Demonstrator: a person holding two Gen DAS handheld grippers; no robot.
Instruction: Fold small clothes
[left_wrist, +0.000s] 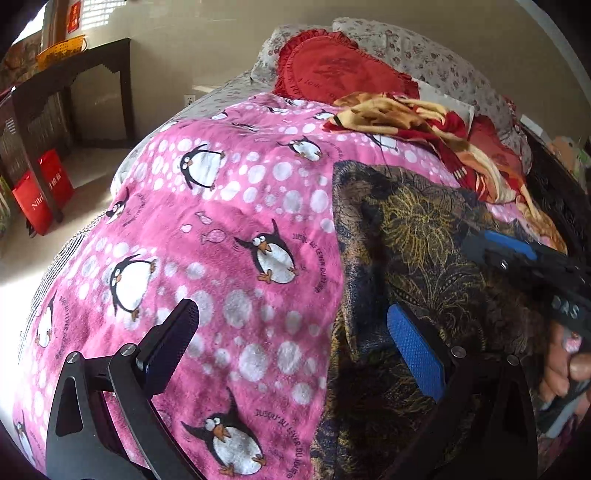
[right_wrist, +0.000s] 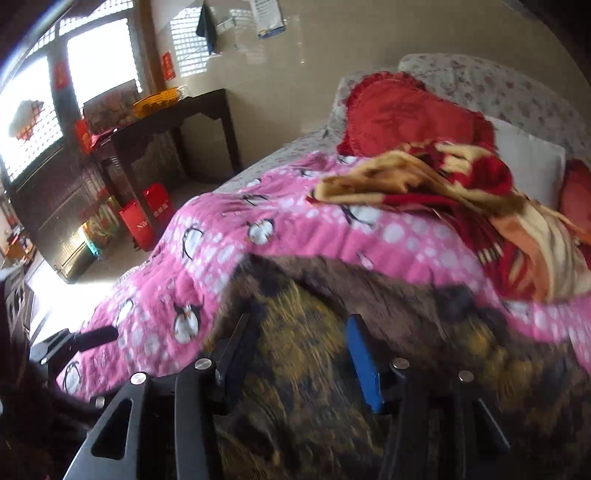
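A dark garment with a gold flower print (left_wrist: 417, 236) lies spread on a pink penguin blanket (left_wrist: 236, 229) on the bed. My left gripper (left_wrist: 295, 325) is open above the garment's left edge, its blue pad (left_wrist: 413, 354) over the cloth and its black finger (left_wrist: 173, 332) over the blanket. My right gripper (right_wrist: 299, 332) is open low over the same garment (right_wrist: 303, 369), which is blurred in the right wrist view. The right gripper also shows at the right of the left wrist view (left_wrist: 517, 254), held by a hand.
A crumpled red and yellow blanket (left_wrist: 424, 125) and a red frilled cushion (left_wrist: 340, 66) lie at the head of the bed. A dark wooden table (left_wrist: 74, 74) with a yellow basket (left_wrist: 61, 50) stands left of the bed. Red bags (left_wrist: 40, 192) sit on the floor.
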